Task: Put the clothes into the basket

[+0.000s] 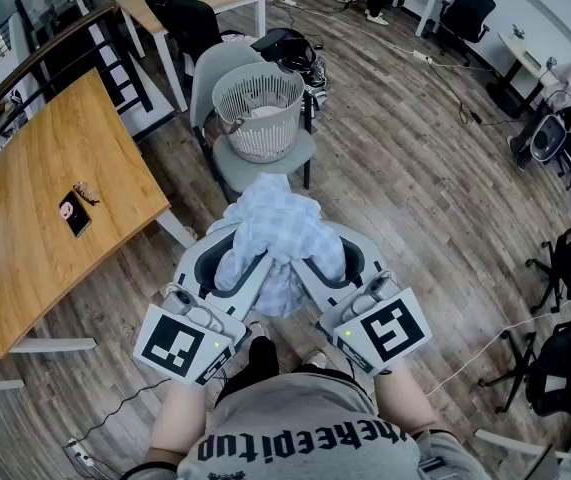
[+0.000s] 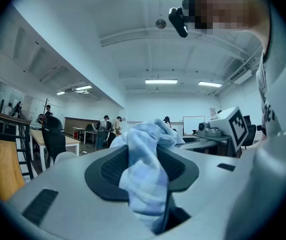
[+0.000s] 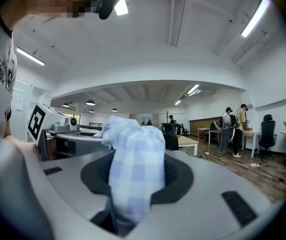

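Wood-plank floor (image 1: 405, 178) underfoot. White slatted plastic basket (image 1: 258, 133) sits on a grey chair (image 1: 215, 78) ahead, well apart from me. My left gripper (image 1: 250, 266) and right gripper (image 1: 310, 266) each pinch the same soft, crumpled blue-checked cloth (image 1: 280, 218), jaws part-closed on its folds. Two grips, I judge, so the loose bundle hangs gathered, clear of the floor.

The bunched pale-blue checked cloth (image 1: 280, 233) covers the tips of my left claw (image 1: 255, 268) and right claw (image 1: 310, 266). A dark flat thing (image 1: 75, 213) on the wooden counter (image 1: 35, 168) is too small to name.
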